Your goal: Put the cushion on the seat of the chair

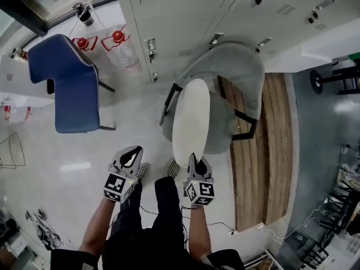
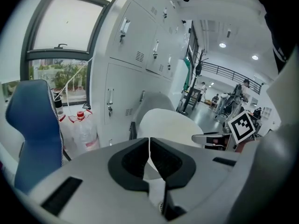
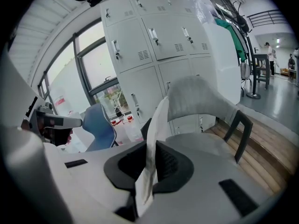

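Observation:
A white oval cushion [image 1: 190, 120] hangs on edge over the grey chair [image 1: 243, 66], its far end above the grey seat [image 1: 223, 127]. My right gripper [image 1: 194, 163] is shut on the cushion's near rim. In the right gripper view the cushion [image 3: 157, 122] rises from between the jaws of the right gripper [image 3: 152, 158], with the chair [image 3: 198, 97] just behind. My left gripper [image 1: 130, 157] hangs to the left of the cushion and touches nothing. In the left gripper view the left gripper [image 2: 149, 146] is shut and empty, and the cushion [image 2: 168, 122] lies beyond it.
A blue chair [image 1: 70, 83] stands at the left. White lockers [image 1: 185, 16] run along the back, with water bottles [image 1: 118, 44] at their foot. A raised wooden platform [image 1: 275, 151] lies to the right of the grey chair. The person's legs [image 1: 163, 207] are below the grippers.

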Tool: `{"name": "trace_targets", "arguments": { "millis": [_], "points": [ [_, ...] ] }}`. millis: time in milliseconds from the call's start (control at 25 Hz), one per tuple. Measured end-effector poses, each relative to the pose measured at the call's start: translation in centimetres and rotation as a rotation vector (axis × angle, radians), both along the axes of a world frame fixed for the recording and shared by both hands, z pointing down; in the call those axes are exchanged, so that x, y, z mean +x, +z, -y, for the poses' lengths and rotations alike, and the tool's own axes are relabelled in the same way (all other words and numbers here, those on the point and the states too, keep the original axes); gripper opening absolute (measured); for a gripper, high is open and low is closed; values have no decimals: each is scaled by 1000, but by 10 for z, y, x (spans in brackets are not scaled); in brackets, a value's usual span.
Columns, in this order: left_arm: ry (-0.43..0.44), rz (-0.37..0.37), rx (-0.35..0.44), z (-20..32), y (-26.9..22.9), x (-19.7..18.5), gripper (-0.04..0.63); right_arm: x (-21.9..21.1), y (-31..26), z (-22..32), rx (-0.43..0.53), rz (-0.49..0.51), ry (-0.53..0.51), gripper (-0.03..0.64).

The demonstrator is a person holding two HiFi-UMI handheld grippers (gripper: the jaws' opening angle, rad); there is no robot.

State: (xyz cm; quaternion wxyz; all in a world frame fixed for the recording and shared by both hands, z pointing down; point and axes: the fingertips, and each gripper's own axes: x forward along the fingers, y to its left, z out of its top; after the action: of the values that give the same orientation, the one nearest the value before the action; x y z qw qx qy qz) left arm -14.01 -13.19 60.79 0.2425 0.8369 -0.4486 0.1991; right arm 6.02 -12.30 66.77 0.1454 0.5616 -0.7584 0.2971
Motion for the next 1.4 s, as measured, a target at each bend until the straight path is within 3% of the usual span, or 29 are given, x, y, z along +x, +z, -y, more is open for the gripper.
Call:
{"name": "trace_targets", "arguments": {
  "millis": [480, 840, 1400],
  "points": [
    [-5, -7, -50, 9, 41, -4, 25, -3, 40, 8, -38, 3, 9, 49],
    [-3, -10, -58, 8, 55, 4, 25, 27, 58, 7, -58, -9, 73, 49],
    [86, -18, -91, 4, 90, 68, 25, 91, 113, -9, -101, 6, 183, 49]
  ]
}}
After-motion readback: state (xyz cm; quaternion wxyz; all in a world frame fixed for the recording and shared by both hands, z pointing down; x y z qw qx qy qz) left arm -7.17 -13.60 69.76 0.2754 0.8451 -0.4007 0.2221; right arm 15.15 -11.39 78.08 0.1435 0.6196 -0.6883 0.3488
